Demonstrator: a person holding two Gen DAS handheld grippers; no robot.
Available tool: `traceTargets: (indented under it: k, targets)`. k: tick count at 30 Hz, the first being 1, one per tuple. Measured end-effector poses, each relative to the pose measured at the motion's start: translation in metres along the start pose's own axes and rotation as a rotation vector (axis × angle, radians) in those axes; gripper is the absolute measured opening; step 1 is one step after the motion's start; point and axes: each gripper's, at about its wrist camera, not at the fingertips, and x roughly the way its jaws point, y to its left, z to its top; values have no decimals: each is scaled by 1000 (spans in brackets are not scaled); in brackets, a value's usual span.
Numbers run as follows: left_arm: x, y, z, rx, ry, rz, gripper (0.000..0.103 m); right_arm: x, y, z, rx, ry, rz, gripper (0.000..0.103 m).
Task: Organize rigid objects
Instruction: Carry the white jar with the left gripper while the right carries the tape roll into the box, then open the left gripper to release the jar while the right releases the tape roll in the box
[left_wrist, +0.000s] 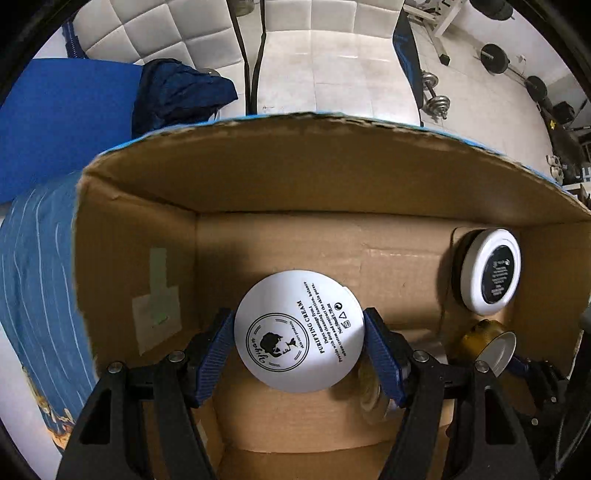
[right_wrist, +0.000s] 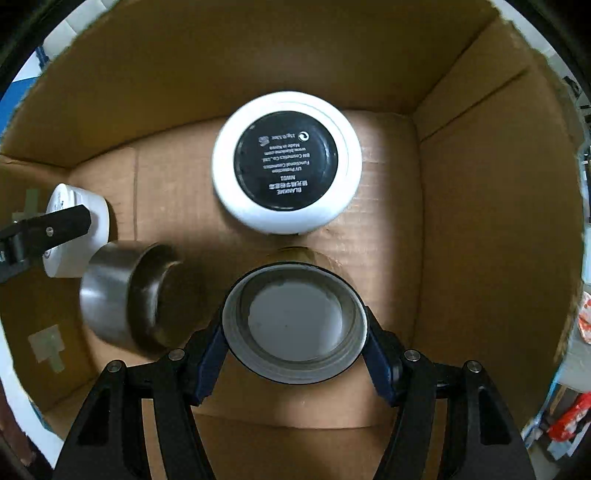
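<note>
My left gripper (left_wrist: 299, 339) is shut on a white purifying-cream jar (left_wrist: 299, 328), held inside the cardboard box (left_wrist: 280, 177) above its floor. My right gripper (right_wrist: 295, 325) is shut on an amber jar with a grey open rim (right_wrist: 295, 321), also inside the box (right_wrist: 480, 184). A white compact with a black round label (right_wrist: 286, 160) lies on the box floor just beyond it, and shows at the right in the left wrist view (left_wrist: 489, 269). A silver and dark jar (right_wrist: 125, 295) lies on its side at the left. The left gripper with the white jar (right_wrist: 77, 229) shows at the far left.
The box walls rise on all sides of both grippers. Outside the box in the left wrist view are a blue striped cloth (left_wrist: 37, 277), a blue mat (left_wrist: 62, 110), a dark blue garment (left_wrist: 177, 92), and dumbbells (left_wrist: 436, 92) on a white tiled floor.
</note>
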Motion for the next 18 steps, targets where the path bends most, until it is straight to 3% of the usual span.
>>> traceTargets:
  k: [11, 14, 18]
  targets:
    - [3, 3, 5, -25, 31, -1, 69, 12, 8, 10, -1, 37, -20, 70]
    - [-4, 8, 3, -68, 31, -37, 69, 9, 10, 12, 15, 54, -2, 79]
    - [-21, 10, -5, -87, -8, -43, 75, -1, 16, 7, 0, 39, -14, 83]
